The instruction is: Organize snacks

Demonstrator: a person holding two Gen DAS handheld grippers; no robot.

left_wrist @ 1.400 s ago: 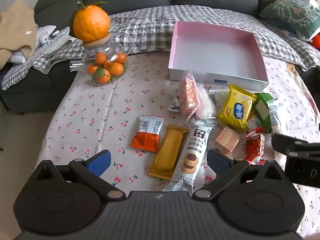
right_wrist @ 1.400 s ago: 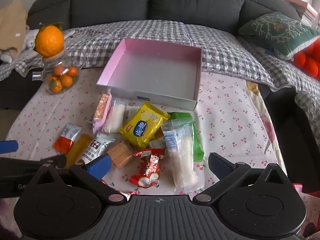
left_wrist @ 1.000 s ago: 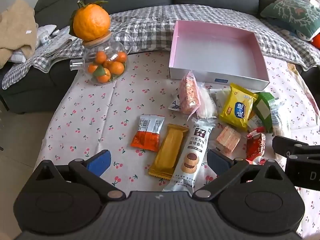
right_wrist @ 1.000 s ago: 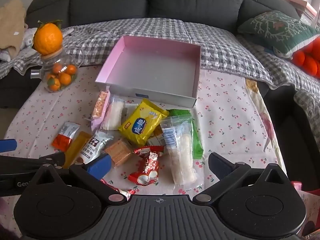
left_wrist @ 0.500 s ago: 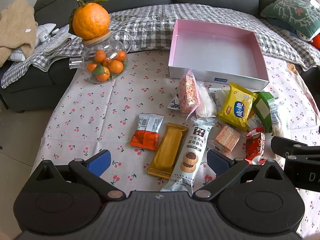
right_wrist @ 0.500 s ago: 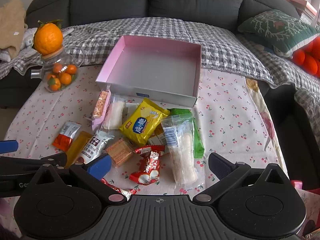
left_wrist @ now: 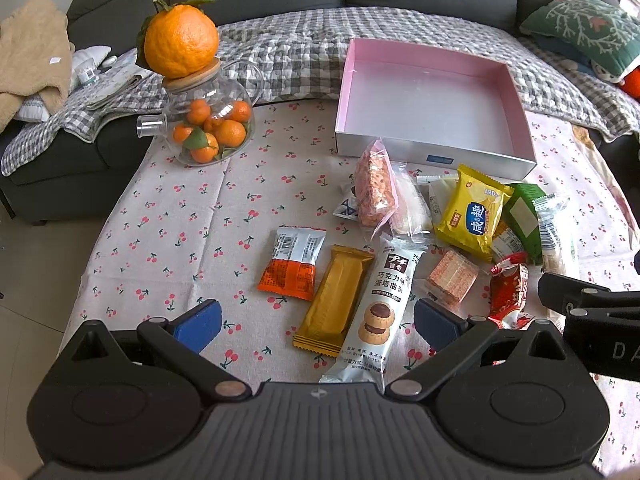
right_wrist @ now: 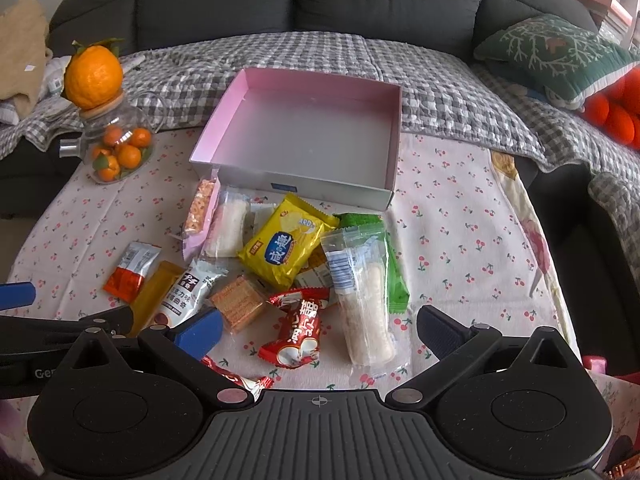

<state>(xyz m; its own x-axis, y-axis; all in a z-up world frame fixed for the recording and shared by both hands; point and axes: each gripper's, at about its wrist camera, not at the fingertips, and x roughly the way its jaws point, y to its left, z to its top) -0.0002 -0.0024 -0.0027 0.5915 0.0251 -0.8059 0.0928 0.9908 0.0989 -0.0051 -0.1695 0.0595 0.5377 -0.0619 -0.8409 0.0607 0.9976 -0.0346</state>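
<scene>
Nearest the left camera, the left gripper [left_wrist: 316, 322] hangs with its jaws spread wide and nothing between them, straddling the lower ends of the gold bar [left_wrist: 334, 300] and the long cookie pack [left_wrist: 378, 308]. The right gripper [right_wrist: 318, 330] is likewise wide open and empty, the red candy wrapper [right_wrist: 298, 330] and clear rice-cracker bag [right_wrist: 362, 300] lying between its fingers on the surface [right_wrist: 460, 240]. Over the last second or so neither gripper has closed or lowered noticeably; the views have only drifted slightly, and no snack has shifted, so the sorting appears not yet begun and a first pick is still being lined up. Further out, at about 12 o'clock from the pile, the yellow chip bag [right_wrist: 286, 250] overlaps the green pack [right_wrist: 394, 276], then comes the pink box [right_wrist: 308, 136], empty. At 10 o'clock stands the glass jar [right_wrist: 114, 148] of small oranges. A second red wrapper at the right camera's bottom edge is mostly hidden by the gripper body, and packets under the yellow bag are too covered to identify.
</scene>
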